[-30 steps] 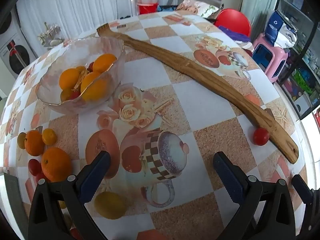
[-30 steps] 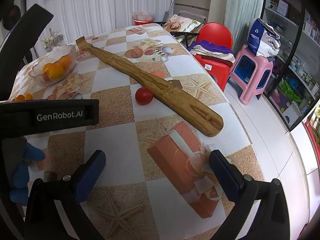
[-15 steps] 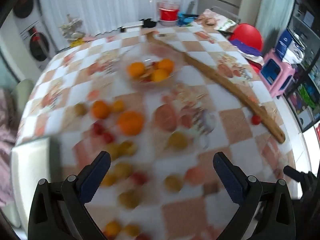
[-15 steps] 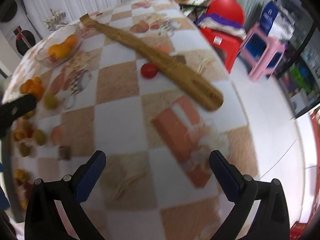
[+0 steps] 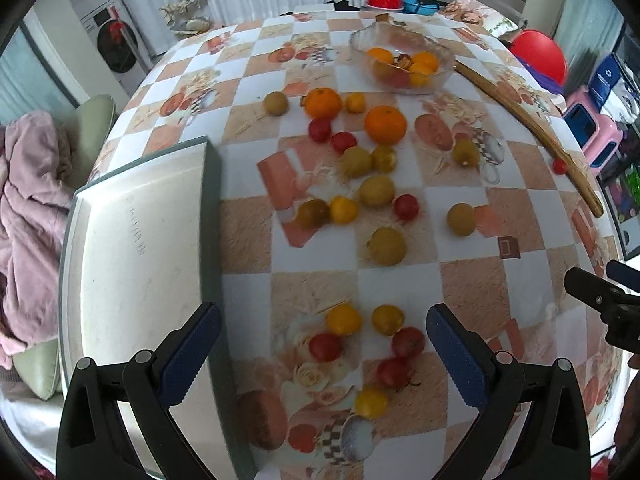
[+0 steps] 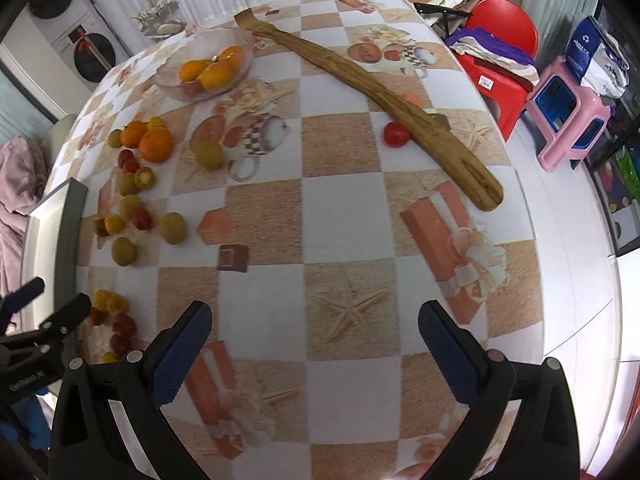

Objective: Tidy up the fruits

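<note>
A glass bowl (image 5: pixel 440 76) with several oranges and small fruits stands at the far side of the table; it also shows in the right wrist view (image 6: pixel 168 80). Many loose fruits lie on the patterned cloth: two big oranges (image 5: pixel 385 124), red tomatoes (image 5: pixel 406 206), yellow-green fruits (image 5: pixel 386 246). One red tomato (image 6: pixel 396 134) lies beside the long wooden stick (image 6: pixel 384 92). My left gripper (image 5: pixel 322 346) is open and empty, high above a near cluster of small fruits (image 5: pixel 344 320). My right gripper (image 6: pixel 314 342) is open and empty above bare cloth.
A white tray (image 5: pixel 136 240) with a dark rim lies at the table's left edge. A red chair (image 6: pixel 500 32) and pink stool (image 6: pixel 568 120) stand right of the table. The table's right edge (image 6: pixel 560 280) curves close to my right gripper.
Both grippers have pulled back and risen well above the table, so much more of it and the scattered fruits shows. Both stay open and empty.
</note>
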The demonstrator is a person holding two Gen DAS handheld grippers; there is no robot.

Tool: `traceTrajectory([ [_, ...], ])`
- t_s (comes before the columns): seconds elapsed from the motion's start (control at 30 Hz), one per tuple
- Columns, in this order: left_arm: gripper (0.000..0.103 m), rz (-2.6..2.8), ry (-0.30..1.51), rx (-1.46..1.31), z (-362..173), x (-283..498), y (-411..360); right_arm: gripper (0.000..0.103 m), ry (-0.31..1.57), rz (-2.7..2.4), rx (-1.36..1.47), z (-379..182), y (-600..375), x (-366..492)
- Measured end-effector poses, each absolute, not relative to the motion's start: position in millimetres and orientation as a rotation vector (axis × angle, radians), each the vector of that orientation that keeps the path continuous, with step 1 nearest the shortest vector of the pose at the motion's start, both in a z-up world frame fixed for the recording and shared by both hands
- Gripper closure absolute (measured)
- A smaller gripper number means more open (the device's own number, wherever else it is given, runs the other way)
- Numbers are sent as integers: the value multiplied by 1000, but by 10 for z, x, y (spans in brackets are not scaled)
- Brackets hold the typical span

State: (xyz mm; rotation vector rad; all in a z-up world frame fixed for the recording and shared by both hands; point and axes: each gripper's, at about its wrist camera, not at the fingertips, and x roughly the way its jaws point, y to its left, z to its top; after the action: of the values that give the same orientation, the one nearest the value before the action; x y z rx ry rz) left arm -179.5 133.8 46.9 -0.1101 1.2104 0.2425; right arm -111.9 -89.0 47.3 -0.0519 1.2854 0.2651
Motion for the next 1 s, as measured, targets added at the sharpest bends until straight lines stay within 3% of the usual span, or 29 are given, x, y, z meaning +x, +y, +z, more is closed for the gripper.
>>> traceTrajectory([
  [1.0,0,193,1236,-193,327,-1775,1422,0,1320,287,-70,468,-499,-1236],
])
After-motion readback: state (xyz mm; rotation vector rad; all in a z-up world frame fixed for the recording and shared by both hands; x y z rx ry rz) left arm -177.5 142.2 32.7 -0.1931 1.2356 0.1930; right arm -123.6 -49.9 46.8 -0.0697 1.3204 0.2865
